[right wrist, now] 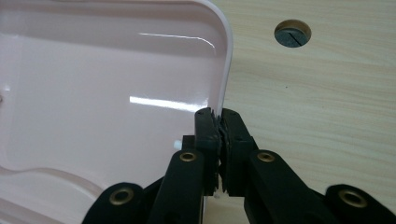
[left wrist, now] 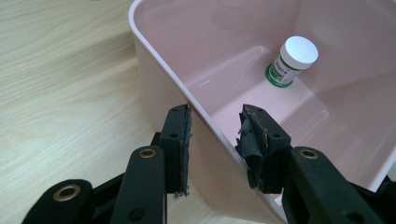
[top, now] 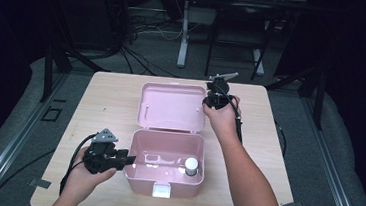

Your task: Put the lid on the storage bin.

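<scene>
A pink plastic box point(top: 164, 184) stands open on the table, its lid point(top: 170, 107) lying back behind it. A small white-capped bottle with a green label point(top: 191, 165) stands upright in the box's right end point(left wrist: 292, 60). My left gripper point(top: 128, 159) straddles the box's left wall point(left wrist: 154, 70), one jaw outside and one inside, with a wide gap between them point(left wrist: 215, 135). My right gripper point(top: 206, 101) is shut on the lid's right rim point(right wrist: 220, 121), its pads pinching the thin pink edge point(right wrist: 224, 70).
The box has a white latch point(top: 162, 189) at its front. A round grommet hole point(right wrist: 292, 32) sits in the wooden tabletop point(top: 106, 96) beyond the lid. Bare wood surrounds the box on both sides. Dark frames and cables stand past the far table edge.
</scene>
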The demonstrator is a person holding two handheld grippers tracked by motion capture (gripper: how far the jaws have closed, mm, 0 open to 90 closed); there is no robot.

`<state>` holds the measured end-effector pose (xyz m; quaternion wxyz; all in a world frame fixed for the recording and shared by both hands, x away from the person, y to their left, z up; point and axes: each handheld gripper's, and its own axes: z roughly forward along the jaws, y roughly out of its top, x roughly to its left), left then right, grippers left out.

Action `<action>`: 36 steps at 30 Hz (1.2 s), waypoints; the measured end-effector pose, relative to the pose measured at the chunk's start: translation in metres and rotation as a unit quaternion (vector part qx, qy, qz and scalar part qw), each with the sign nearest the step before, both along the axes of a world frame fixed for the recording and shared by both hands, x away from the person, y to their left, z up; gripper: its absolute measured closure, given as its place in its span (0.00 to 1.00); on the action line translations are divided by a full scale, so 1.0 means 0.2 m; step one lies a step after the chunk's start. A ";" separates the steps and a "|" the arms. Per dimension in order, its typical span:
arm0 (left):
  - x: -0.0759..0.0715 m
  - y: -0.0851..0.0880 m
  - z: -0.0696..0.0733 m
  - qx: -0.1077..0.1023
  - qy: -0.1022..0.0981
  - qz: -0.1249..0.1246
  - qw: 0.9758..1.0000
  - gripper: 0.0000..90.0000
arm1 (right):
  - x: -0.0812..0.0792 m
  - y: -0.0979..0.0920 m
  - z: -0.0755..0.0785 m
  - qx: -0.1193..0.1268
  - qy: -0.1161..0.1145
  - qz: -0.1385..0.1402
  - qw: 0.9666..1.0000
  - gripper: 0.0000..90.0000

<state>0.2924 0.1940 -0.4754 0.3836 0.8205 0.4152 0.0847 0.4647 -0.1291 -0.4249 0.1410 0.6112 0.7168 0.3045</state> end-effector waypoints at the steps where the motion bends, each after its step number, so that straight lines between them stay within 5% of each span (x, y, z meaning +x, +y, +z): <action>1: 0.00 0.00 0.00 0.000 0.000 0.000 1.000 0.70 | -0.01 0.00 0.01 0.002 -0.002 0.001 1.000 0.97; 36: 0.00 0.00 -0.01 0.001 -0.001 0.003 1.000 0.70 | -0.24 -0.04 0.18 -0.005 -0.078 0.039 0.996 0.98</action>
